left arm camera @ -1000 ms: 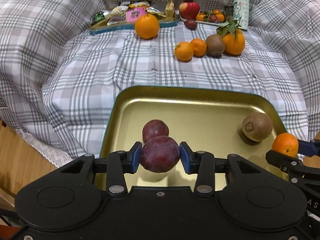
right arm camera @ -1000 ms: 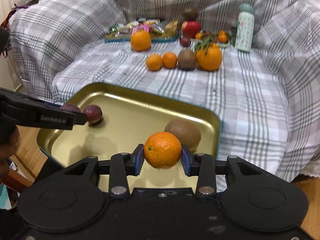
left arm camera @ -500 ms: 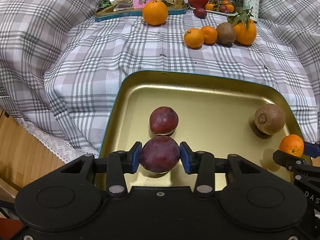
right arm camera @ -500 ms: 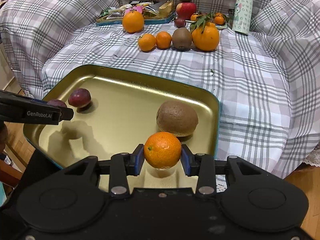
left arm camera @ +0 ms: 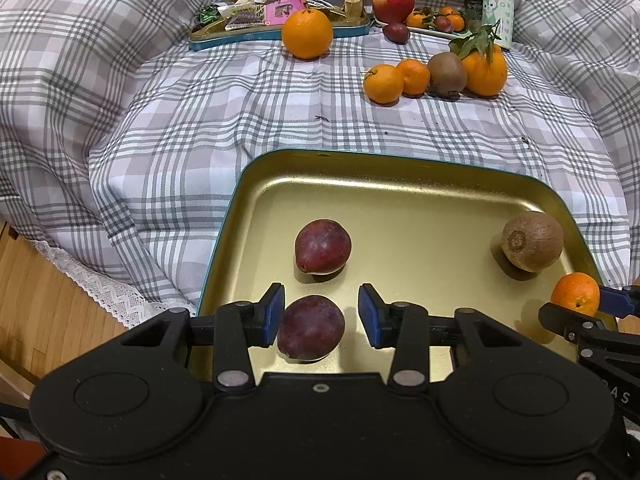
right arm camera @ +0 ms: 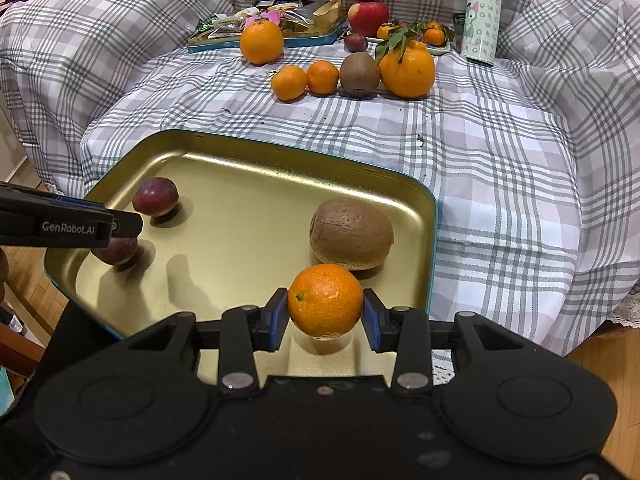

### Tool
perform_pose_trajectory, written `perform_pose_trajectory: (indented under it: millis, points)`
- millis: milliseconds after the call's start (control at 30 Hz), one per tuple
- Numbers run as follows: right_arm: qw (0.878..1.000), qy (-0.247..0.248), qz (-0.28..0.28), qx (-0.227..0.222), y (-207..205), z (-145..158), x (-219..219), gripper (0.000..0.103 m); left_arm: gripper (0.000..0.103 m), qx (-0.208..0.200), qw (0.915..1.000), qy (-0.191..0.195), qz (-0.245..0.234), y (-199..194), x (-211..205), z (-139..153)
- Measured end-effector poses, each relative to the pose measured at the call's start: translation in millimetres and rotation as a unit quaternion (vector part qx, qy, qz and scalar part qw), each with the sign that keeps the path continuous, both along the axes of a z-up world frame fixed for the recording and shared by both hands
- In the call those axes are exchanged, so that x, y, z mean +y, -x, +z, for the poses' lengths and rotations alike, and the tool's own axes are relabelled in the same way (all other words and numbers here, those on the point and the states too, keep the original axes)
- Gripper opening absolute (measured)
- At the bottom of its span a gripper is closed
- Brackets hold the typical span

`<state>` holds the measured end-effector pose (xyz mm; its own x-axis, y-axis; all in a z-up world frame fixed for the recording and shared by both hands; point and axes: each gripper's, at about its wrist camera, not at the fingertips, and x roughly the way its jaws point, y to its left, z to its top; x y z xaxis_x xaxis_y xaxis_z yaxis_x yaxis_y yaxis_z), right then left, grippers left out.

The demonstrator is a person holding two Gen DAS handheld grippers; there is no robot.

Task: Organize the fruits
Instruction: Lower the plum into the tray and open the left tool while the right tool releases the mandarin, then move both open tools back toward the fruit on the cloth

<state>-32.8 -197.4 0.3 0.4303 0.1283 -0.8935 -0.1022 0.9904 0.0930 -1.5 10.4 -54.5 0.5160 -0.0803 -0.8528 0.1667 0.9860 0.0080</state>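
A plaid bed (left arm camera: 208,128) carries the gold tray (left arm camera: 400,184), which holds a kiwi (left arm camera: 532,241) and two plums. The left gripper (left arm camera: 321,317) stands apart around the near plum (left arm camera: 311,327), apparently just set down; it should lift clear. The right gripper (right arm camera: 325,314) is clamped on a tangerine (right arm camera: 325,300) above the tray, ready to lower beside the kiwi and let go.

The left tongs (left arm camera: 321,316) point down with their jaws wide apart. The right tongs (right arm camera: 325,314) point down too, squeezed tight
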Motion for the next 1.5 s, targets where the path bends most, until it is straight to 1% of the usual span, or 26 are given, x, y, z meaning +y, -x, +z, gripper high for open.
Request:
perform_pose_trajectory:
  millis: [467, 833, 1300, 1500]
  points:
    - [1.0, 0.0, 0.002, -0.01, 0.9, 4.4, 0.4, 0.04, 0.05, 0.003, 1.0, 0.001, 0.0, 0.6, -0.9, -0.8]
    - [1.0, -0.005, -0.008, -0.016, 1.1, 9.0, -3.5, 0.04, 0.05, 0.003, 1.0, 0.003, 0.001, 1.1, -0.1, 0.5]
    - [0.999, -0.012, -0.028, -0.04, -3.5, 21.1, -11.7, 0.04, 0.05, -0.018, 0.9998, 0.01, 0.001, -2.2, 3.5, 15.2]
    - [0.997, -0.012, -0.04, -0.059, -10.4, 28.0, -15.1, 0.041, 0.05, -0.034, 0.9994, 0.01, -0.004, -6.9, 1.8, 23.5]
